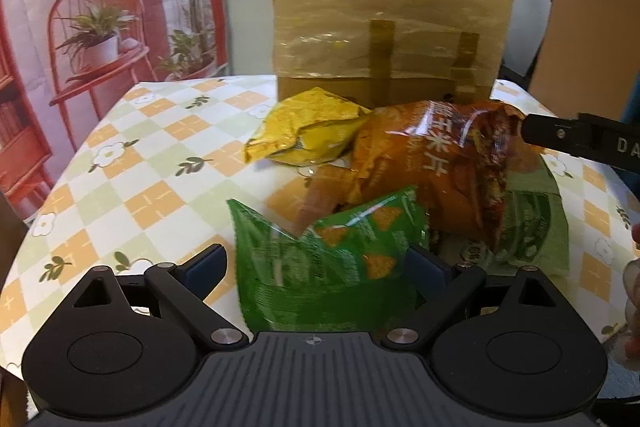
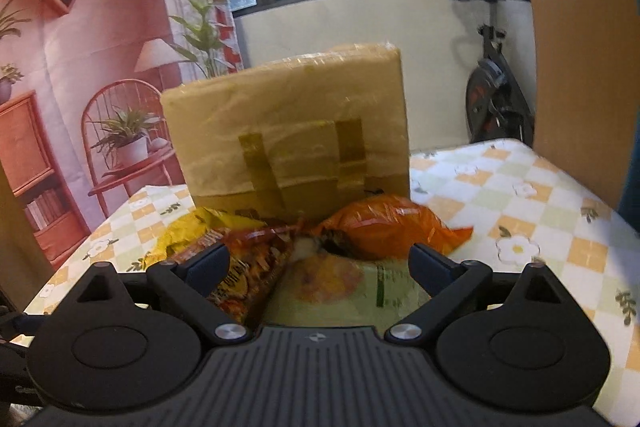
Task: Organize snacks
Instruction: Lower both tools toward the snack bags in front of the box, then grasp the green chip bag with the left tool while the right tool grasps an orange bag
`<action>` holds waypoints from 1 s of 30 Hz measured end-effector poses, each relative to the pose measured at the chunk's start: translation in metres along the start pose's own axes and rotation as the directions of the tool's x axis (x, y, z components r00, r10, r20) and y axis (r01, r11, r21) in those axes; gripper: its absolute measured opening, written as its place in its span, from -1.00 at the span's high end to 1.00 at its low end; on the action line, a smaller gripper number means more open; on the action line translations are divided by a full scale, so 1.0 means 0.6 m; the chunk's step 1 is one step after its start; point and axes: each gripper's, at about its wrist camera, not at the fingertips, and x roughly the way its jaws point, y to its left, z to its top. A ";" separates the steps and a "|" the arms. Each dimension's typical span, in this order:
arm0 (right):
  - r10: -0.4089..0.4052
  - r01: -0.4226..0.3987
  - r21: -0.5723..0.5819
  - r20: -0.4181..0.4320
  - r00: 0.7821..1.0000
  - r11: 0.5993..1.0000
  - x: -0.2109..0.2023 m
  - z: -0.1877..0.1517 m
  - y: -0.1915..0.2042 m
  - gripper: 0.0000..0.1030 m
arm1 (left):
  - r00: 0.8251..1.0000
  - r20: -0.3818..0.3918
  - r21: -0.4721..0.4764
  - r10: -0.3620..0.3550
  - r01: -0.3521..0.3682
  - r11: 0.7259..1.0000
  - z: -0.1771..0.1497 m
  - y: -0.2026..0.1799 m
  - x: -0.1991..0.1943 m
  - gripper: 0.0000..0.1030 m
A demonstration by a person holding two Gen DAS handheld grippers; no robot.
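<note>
Several snack bags lie heaped near the middle of a table (image 1: 132,163) covered in a checked cloth printed with white flowers, just in front of a tape-wrapped cardboard box (image 1: 384,39) that stands toward the far edge. From the left wrist view, the left gripper (image 1: 316,263) has its jaws spread wide on either side of a green chip bag (image 1: 320,259) printed with orange triangular chips; the fingers do not visibly press it. Behind that bag sits an orange bag (image 1: 436,163) bearing large white Chinese characters, partly legible, with a crumpled yellow bag (image 1: 304,131) to its left and a pale green packet (image 1: 536,219) under its right side. A black tool tip, lettered "DA" where the frame cuts it off, touches the orange bag's right end. From the right wrist view, the right gripper (image 2: 316,267) is likewise released, its fingers apart over a blurred pale green packet (image 2: 352,291), a red-orange bag (image 2: 248,267) at its left finger. An exercise bike (image 2: 492,99) stands beyond the table.
</note>
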 end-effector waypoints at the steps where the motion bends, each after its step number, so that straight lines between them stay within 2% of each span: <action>1: 0.000 0.001 0.008 -0.005 1.000 1.000 0.001 -0.002 -0.002 -0.90 | 1.000 -0.007 0.002 -0.003 0.003 1.000 -0.005 -0.012 -0.002 -0.89; 6: -0.002 0.003 0.027 -0.019 1.000 1.000 -0.001 -0.005 -0.005 -0.90 | 0.997 -0.067 -0.021 -0.043 0.042 0.999 -0.014 -0.015 0.023 -0.91; 10: 0.012 -0.012 0.020 -0.022 1.000 1.000 -0.003 -0.010 -0.002 -0.90 | 0.998 -0.050 -0.028 -0.044 0.042 0.999 -0.017 -0.011 0.026 -0.87; 13: 0.026 -0.026 0.018 -0.038 0.999 0.999 0.001 -0.012 0.000 -0.86 | 0.999 -0.032 -0.052 -0.038 0.037 0.998 -0.014 -0.003 0.021 -0.68; 16: 0.041 -0.040 0.010 -0.042 0.998 0.999 0.004 -0.011 0.004 -0.86 | 1.000 0.005 -0.078 -0.030 0.030 0.996 -0.012 0.006 0.008 -0.63; 25: 0.106 -0.109 -0.080 -0.045 0.993 0.991 0.018 0.001 0.031 -0.86 | 0.991 0.117 -0.144 0.065 -0.048 0.988 0.001 0.025 -0.030 -0.60; 30: 0.125 -0.128 -0.227 -0.027 0.992 0.965 0.039 0.015 0.069 -0.86 | 0.985 0.114 -0.211 0.133 -0.107 0.972 0.006 0.046 -0.023 -0.60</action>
